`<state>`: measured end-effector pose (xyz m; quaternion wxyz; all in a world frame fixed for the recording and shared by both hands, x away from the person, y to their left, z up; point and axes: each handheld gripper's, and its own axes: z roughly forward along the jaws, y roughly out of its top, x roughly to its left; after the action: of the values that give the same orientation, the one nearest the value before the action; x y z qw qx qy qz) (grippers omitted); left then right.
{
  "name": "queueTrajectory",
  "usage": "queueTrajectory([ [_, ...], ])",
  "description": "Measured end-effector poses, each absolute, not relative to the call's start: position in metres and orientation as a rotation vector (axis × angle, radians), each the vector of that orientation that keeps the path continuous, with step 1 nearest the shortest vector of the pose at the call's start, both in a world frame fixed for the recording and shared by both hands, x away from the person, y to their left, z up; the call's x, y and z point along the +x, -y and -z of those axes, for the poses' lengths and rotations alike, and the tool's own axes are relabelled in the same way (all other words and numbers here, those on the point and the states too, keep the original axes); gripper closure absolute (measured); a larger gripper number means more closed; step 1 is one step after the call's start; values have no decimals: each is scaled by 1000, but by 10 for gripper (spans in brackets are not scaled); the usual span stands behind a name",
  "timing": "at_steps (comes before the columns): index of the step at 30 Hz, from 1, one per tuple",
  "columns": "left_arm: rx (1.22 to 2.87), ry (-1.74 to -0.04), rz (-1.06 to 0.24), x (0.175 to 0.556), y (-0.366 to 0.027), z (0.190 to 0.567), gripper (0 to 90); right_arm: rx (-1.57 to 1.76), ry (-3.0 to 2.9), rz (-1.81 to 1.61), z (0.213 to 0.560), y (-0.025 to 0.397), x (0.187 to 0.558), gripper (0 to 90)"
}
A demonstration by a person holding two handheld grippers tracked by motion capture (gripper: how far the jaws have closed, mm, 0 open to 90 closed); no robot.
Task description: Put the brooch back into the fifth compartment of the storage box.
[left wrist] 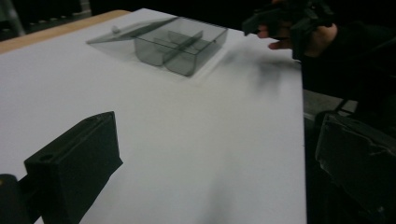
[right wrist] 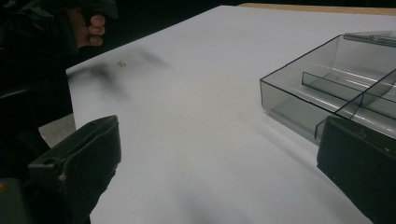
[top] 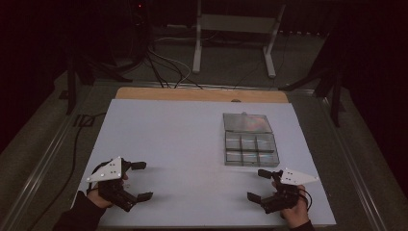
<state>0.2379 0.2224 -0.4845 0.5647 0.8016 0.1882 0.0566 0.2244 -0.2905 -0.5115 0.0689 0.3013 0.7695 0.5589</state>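
Note:
A clear plastic compartment box (top: pixel 250 149) lies on the white board (top: pixel 183 144), right of centre. Its lid (top: pixel 247 122) is folded open toward the far side. The compartments look empty. At the front left my left gripper (top: pixel 140 180) is held open, its jaws pointing right with nothing between them. My right gripper (top: pixel 257 184) is open at the front right, just in front of the box, its jaws pointing left. In the left gripper view the box (left wrist: pixel 180 44) is far ahead, between wide-apart jaws. In the right gripper view the box (right wrist: pixel 336 88) is close on the right.
The board rests on a wooden table top (top: pixel 202 94) whose far edge shows. Behind the table are a metal stand (top: pixel 234 29) and cables (top: pixel 163 67) on the floor. A tiny speck (right wrist: pixel 122 63) lies on the board near the other hand (right wrist: pixel 88 25).

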Motion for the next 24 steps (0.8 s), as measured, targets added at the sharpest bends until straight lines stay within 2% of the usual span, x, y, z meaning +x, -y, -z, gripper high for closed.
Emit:
queueTrajectory([
  [15, 1859, -521, -177, 245, -248, 485, 10, 919, -2312, -1687, 512, 291, 225, 0],
  [24, 1872, -547, -161, 248, -262, 492, 10, 922, -2312, -1684, 512, 291, 225, 0],
])
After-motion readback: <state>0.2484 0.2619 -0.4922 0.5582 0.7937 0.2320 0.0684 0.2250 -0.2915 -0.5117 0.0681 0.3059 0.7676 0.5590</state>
